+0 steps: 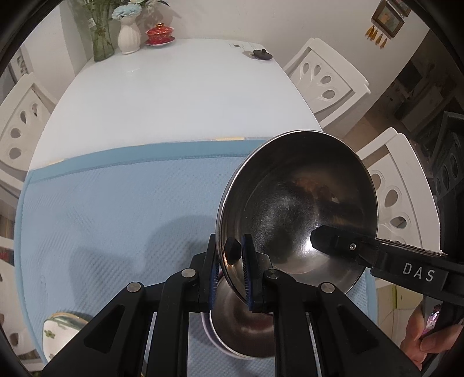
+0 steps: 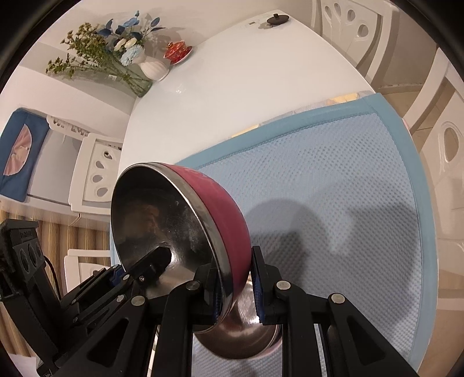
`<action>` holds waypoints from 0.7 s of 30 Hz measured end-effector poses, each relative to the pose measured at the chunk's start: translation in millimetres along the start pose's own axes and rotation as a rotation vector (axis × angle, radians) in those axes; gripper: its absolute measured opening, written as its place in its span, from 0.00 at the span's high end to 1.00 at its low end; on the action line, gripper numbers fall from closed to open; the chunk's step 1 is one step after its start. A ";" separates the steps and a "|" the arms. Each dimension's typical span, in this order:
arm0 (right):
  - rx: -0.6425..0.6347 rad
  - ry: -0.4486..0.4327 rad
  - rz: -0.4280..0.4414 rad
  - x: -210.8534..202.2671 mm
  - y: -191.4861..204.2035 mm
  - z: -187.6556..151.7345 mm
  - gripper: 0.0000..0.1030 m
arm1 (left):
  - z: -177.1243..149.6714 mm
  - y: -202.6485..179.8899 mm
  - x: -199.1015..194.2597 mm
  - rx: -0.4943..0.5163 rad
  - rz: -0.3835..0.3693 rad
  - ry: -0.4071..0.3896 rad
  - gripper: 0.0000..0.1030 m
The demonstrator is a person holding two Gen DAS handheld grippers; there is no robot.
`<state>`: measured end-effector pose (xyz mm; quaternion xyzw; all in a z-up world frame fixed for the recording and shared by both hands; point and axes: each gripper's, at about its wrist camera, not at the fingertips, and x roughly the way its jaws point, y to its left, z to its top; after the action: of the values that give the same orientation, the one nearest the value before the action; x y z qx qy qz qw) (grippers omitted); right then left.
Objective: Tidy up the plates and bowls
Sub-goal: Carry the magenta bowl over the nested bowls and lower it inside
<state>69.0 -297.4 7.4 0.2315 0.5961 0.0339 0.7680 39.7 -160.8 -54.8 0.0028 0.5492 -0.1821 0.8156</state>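
Observation:
A steel bowl with a dark red outside [image 1: 295, 203] [image 2: 220, 208] is held tilted above the blue mat [image 1: 116, 208] [image 2: 333, 179]. My left gripper [image 1: 230, 269] is shut on its left rim. My right gripper [image 2: 235, 290] is shut on the opposite rim; one of its fingers [image 1: 327, 240] reaches inside the bowl. The left gripper's finger [image 2: 153, 261] shows inside the bowl in the right wrist view. A second steel bowl [image 1: 246, 327] [image 2: 246, 336] sits on the mat right under the held one. A patterned white plate [image 1: 58, 333] lies at the mat's near left.
The white table [image 1: 174, 87] [image 2: 246, 72] carries a glass vase of flowers [image 1: 101, 37] [image 2: 133, 78], a white vase [image 1: 129, 34], a red lidded cup [image 1: 160, 34] [image 2: 177, 52] and a black lid [image 1: 261, 54] [image 2: 277, 19] at its far end. White chairs [image 1: 327, 81] stand around it.

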 end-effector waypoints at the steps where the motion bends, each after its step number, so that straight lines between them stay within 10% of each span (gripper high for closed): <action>1: -0.002 0.002 -0.001 -0.6 0.9 -2.9 0.84 | -2.6 0.3 -1.5 0.000 0.000 0.000 0.89; 21: -0.013 0.072 -0.025 5.6 3.6 -44.2 0.84 | -45.5 5.8 -8.0 0.004 -0.007 0.046 0.89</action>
<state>30.2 -278.5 -4.2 0.2175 0.6259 0.0364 0.7481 -1.9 -143.8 -66.8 0.0065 0.5673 -0.1860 0.8022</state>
